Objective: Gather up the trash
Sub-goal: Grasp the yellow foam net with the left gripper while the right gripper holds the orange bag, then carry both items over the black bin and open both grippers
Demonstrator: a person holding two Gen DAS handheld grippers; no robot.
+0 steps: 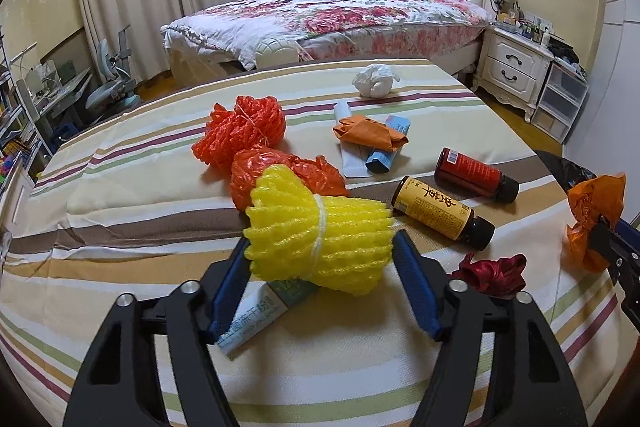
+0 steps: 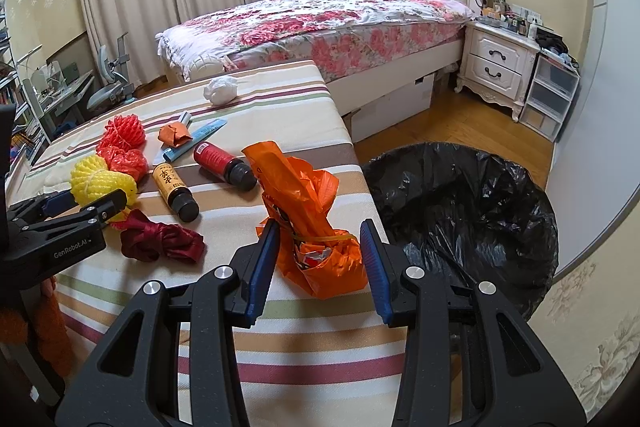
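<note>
My left gripper (image 1: 322,247) is open around a yellow foam net bundle (image 1: 320,231) lying on the striped table (image 1: 132,311); its pads stand at both sides of it. My right gripper (image 2: 320,235) is open around an orange plastic bag (image 2: 308,215) standing at the table's right edge; whether the pads touch it is unclear. A bin lined with a black bag (image 2: 464,215) stands on the floor just right of the table. Two dark bottles (image 1: 442,213) (image 1: 476,175), a dark red ribbon knot (image 1: 494,275), orange nets (image 1: 244,131) and a white paper ball (image 1: 374,81) lie around.
An orange wrapper (image 1: 368,133) on blue and white packets lies mid-table. A white tube (image 1: 256,319) lies under the yellow bundle. A bed (image 2: 320,19), nightstand (image 2: 496,63) and plastic drawers (image 2: 550,95) stand beyond. Shelves and a desk stand at the left.
</note>
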